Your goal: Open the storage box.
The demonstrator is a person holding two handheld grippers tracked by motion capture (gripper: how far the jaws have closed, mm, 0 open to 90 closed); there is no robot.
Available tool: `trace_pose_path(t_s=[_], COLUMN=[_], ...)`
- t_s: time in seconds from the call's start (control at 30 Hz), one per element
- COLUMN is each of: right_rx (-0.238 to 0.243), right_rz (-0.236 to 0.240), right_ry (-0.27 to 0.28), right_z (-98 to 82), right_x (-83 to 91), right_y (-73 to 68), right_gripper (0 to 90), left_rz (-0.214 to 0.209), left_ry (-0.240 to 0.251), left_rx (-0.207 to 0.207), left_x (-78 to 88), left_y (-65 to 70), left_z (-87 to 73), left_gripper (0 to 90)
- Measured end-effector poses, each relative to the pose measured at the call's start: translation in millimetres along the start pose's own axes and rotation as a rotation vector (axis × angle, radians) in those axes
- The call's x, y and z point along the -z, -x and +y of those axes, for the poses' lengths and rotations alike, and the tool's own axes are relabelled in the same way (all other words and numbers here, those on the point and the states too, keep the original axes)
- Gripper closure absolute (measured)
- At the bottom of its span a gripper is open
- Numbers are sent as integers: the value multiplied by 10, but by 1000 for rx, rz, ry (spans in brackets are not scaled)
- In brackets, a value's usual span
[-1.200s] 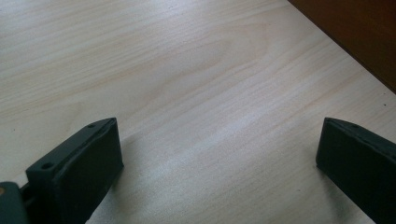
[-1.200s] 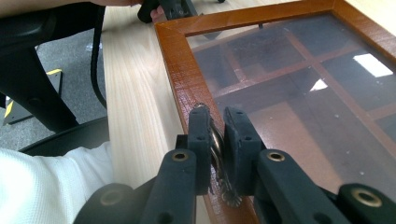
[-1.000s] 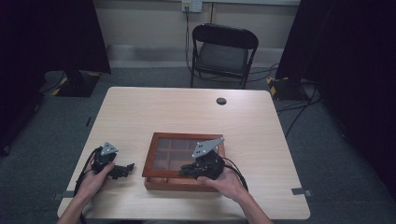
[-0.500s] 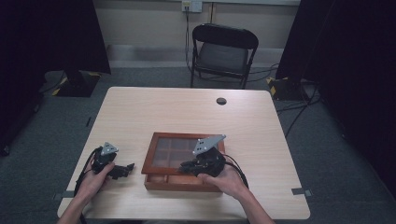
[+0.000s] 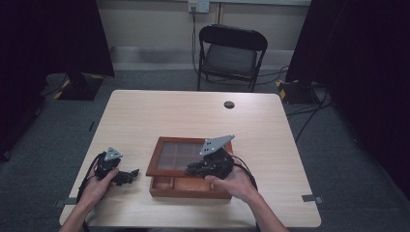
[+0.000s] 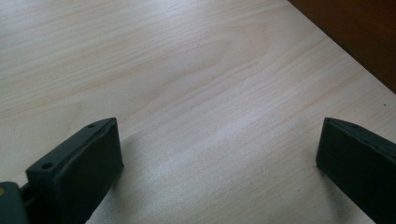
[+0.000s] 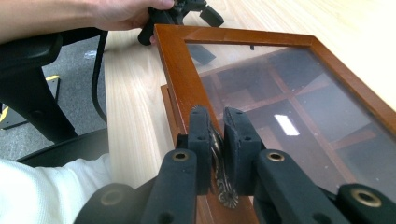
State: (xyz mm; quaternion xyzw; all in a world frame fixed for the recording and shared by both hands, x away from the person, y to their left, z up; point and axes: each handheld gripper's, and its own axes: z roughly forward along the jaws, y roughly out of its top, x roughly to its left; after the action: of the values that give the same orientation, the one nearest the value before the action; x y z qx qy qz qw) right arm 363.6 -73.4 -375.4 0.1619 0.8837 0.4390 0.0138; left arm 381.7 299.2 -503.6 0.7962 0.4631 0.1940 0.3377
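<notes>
A brown wooden box with compartments sits at the near middle of the table. Its glass-paned lid is tilted up at the front edge. My right gripper is shut on the small brass handle on the lid's front frame, and the jaws pinch it from both sides. My left gripper rests on the table left of the box, open with nothing between its jaws. A corner of the box shows ahead of it in the left gripper view.
A small black round item lies near the table's far edge. A black folding chair stands beyond the table. Cables trail from both grippers toward the near edge. In the right gripper view, the left gripper and its hand lie past the lid's corner.
The right gripper has risen slightly and the lid's front edge has come up with it. The left gripper has stayed put.
</notes>
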Motion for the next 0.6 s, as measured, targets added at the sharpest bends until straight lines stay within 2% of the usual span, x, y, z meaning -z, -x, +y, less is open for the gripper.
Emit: trace_pose_path(t_s=[0.6], right_rx=[1], right_rz=[-2], right_ry=[6], right_z=[91], right_x=[55], right_y=[38], right_gripper=[819], left_rz=[0], left_ry=[0], left_rx=[0], left_x=[0], left_y=[0], left_z=[0], left_gripper=[0])
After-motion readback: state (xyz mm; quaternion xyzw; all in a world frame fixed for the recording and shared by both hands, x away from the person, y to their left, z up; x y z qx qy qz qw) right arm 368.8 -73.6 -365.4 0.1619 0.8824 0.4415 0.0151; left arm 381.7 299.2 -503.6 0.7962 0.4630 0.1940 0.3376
